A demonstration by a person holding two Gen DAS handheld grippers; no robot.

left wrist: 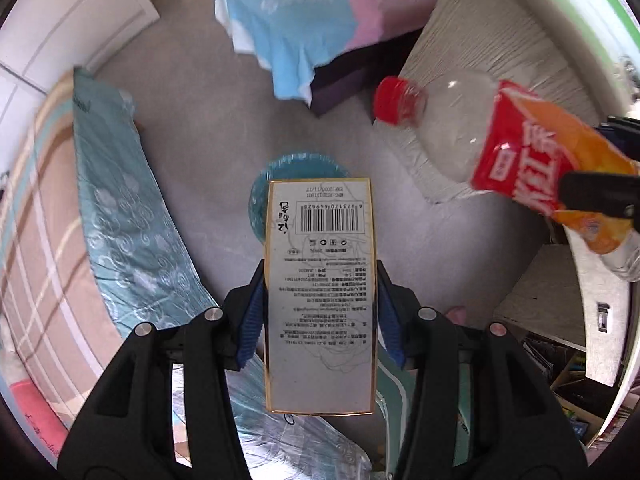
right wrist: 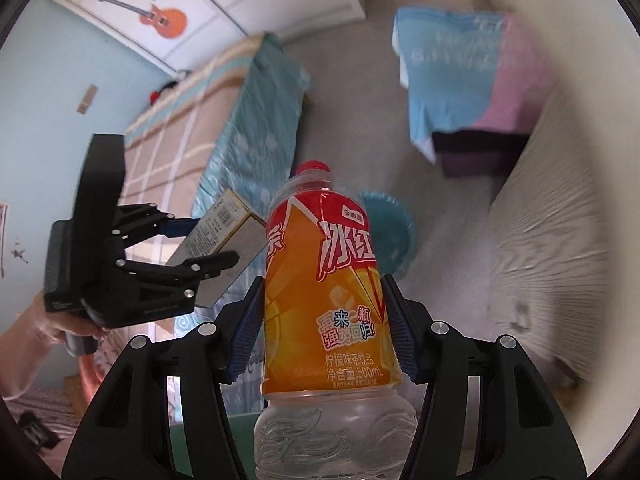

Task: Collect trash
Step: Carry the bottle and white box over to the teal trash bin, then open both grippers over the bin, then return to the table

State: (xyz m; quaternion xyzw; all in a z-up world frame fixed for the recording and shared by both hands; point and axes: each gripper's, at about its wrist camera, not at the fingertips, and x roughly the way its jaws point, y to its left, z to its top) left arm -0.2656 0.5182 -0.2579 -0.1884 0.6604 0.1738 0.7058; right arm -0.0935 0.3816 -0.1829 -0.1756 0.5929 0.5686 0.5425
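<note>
My left gripper [left wrist: 320, 280] is shut on a white gold-edged carton [left wrist: 320, 296] with a barcode, held above the floor. It also shows in the right wrist view [right wrist: 208, 236], with the carton [right wrist: 224, 224] between its fingers. My right gripper [right wrist: 324, 296] is shut on an empty plastic bottle [right wrist: 326, 300] with a red cap and orange-red label. The bottle shows at the right of the left wrist view [left wrist: 500, 148]. A round teal bin [left wrist: 296, 168] stands on the floor beyond the carton, and it shows behind the bottle in the right wrist view [right wrist: 392, 232].
A bed with a teal patterned cover [left wrist: 120, 220] runs along the left. A low table under a blue and pink cloth [left wrist: 304, 28] stands farther off. A pale sofa [right wrist: 552, 248] lies at the right. White wardrobe doors [right wrist: 240, 0] are at the back.
</note>
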